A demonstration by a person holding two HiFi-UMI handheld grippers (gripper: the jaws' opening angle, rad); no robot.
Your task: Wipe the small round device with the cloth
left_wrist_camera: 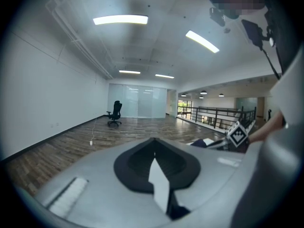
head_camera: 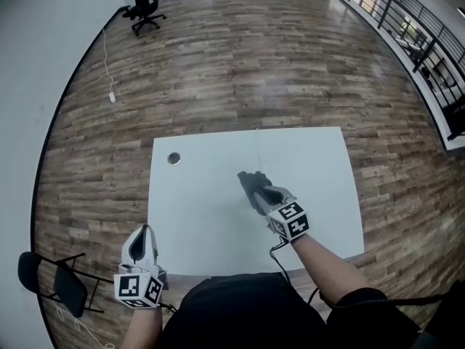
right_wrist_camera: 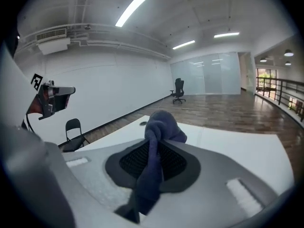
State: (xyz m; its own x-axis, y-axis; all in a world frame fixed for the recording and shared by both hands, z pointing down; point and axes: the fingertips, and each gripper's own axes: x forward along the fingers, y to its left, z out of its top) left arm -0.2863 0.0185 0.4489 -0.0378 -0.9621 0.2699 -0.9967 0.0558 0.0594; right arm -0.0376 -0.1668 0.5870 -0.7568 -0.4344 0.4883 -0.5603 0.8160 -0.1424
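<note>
This is a large, sparsely furnished open office hall on an upper level. A wood-plank floor (head_camera: 240, 64) runs between plain white walls (right_wrist_camera: 118, 84), with a white table (head_camera: 196, 209), a black swivel office chair (head_camera: 144, 6) and a folding chair (head_camera: 62, 282). Strip lights (left_wrist_camera: 120, 19) line the ceiling, frosted glass partitions (left_wrist_camera: 137, 103) close the far end, and a black railing (head_camera: 407, 20) edges one side.

Two tools (head_camera: 144, 230) (head_camera: 256, 188), one cloth (head_camera: 246, 178), one device (head_camera: 174, 158), one table (head_camera: 211, 209).
</note>
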